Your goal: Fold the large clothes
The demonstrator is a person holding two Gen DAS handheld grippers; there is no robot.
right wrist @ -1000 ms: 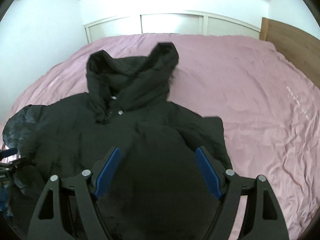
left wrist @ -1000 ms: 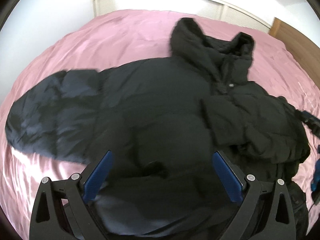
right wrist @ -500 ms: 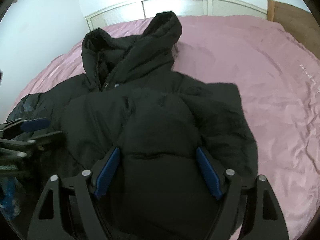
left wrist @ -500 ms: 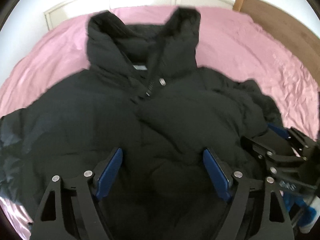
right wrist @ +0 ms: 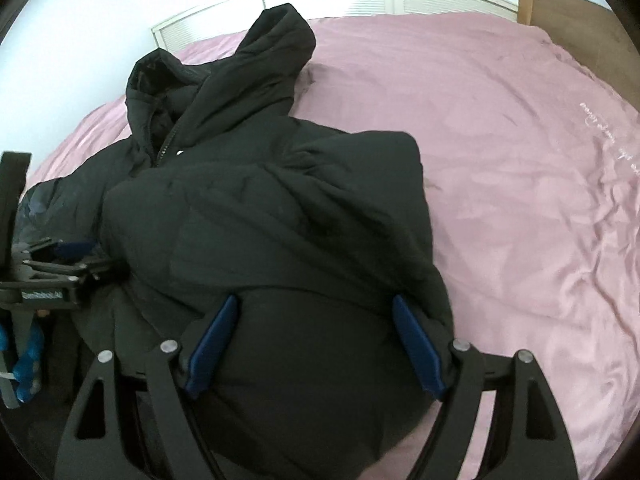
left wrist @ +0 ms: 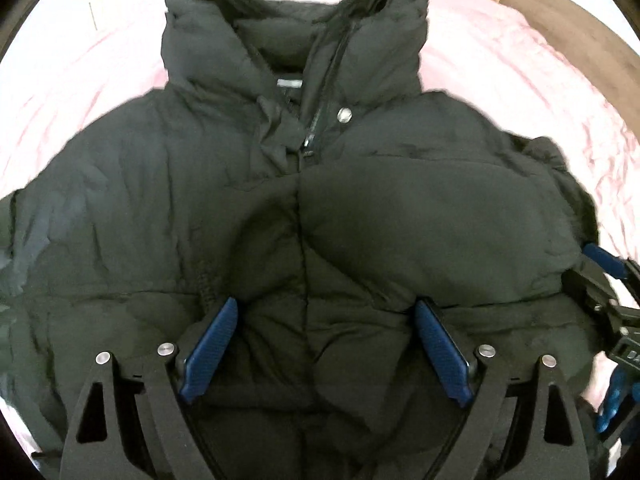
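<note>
Left gripper moved closer over black jacket, frame centre; jaws spread wide. Right gripper likewise spread, nothing gripped.

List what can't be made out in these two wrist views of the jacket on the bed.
- Black jacket hem: both views, cut off by the bottom edge and hidden behind each gripper body.
- Its outstretched sleeve: left wrist view, cut off at the left edge.
- Left hand-held gripper and right hand-held gripper contact with the fabric: fingers wide apart, touching unclear.
- Writing on the pink bed cover: right wrist view, too small.
- Label inside the collar: left wrist view, too small.
</note>
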